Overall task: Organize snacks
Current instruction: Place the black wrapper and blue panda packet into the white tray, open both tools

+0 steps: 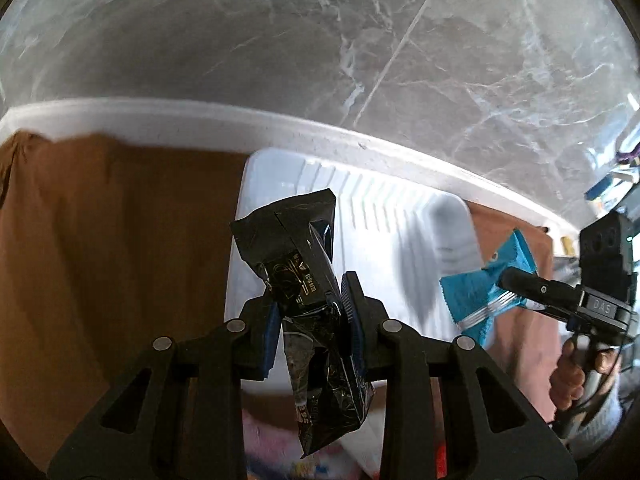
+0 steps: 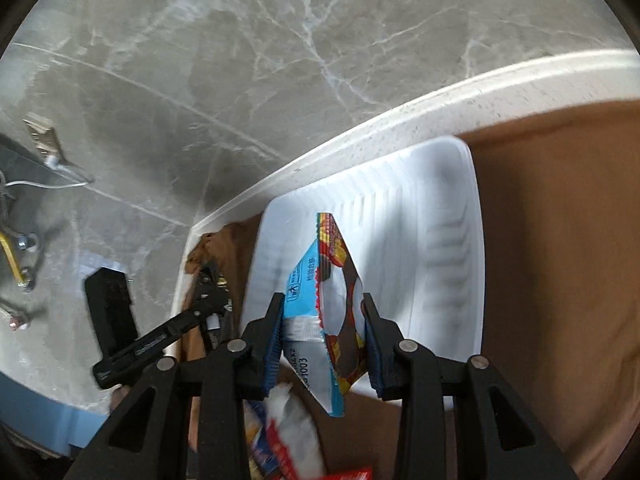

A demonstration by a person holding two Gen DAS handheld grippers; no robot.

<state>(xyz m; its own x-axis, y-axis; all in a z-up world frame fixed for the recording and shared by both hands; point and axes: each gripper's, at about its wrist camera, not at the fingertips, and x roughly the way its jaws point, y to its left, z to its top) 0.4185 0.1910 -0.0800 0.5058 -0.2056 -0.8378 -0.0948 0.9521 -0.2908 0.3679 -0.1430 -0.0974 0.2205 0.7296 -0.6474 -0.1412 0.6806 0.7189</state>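
My left gripper point(image 1: 312, 312) is shut on a crumpled black snack packet point(image 1: 296, 248), holding it above the white plastic basket point(image 1: 400, 224). In the same view the right gripper point(image 1: 508, 280) comes in from the right with a blue snack packet point(image 1: 476, 300). In the right wrist view my right gripper point(image 2: 322, 320) is shut on that blue, white and red packet point(image 2: 324, 280), over the white basket point(image 2: 420, 216). The left gripper point(image 2: 204, 296) shows at the left there, black and blurred. A hand point(image 1: 572, 376) holds the right gripper's handle.
The basket lies on a brown cloth point(image 1: 112, 248) that covers a white-rimmed table point(image 1: 240, 120). Beyond the rim is grey marble floor point(image 1: 320, 40). More snack packets point(image 2: 288, 432) lie near the bottom edge. Metal parts and a cable point(image 2: 44, 160) sit on the floor at the left.
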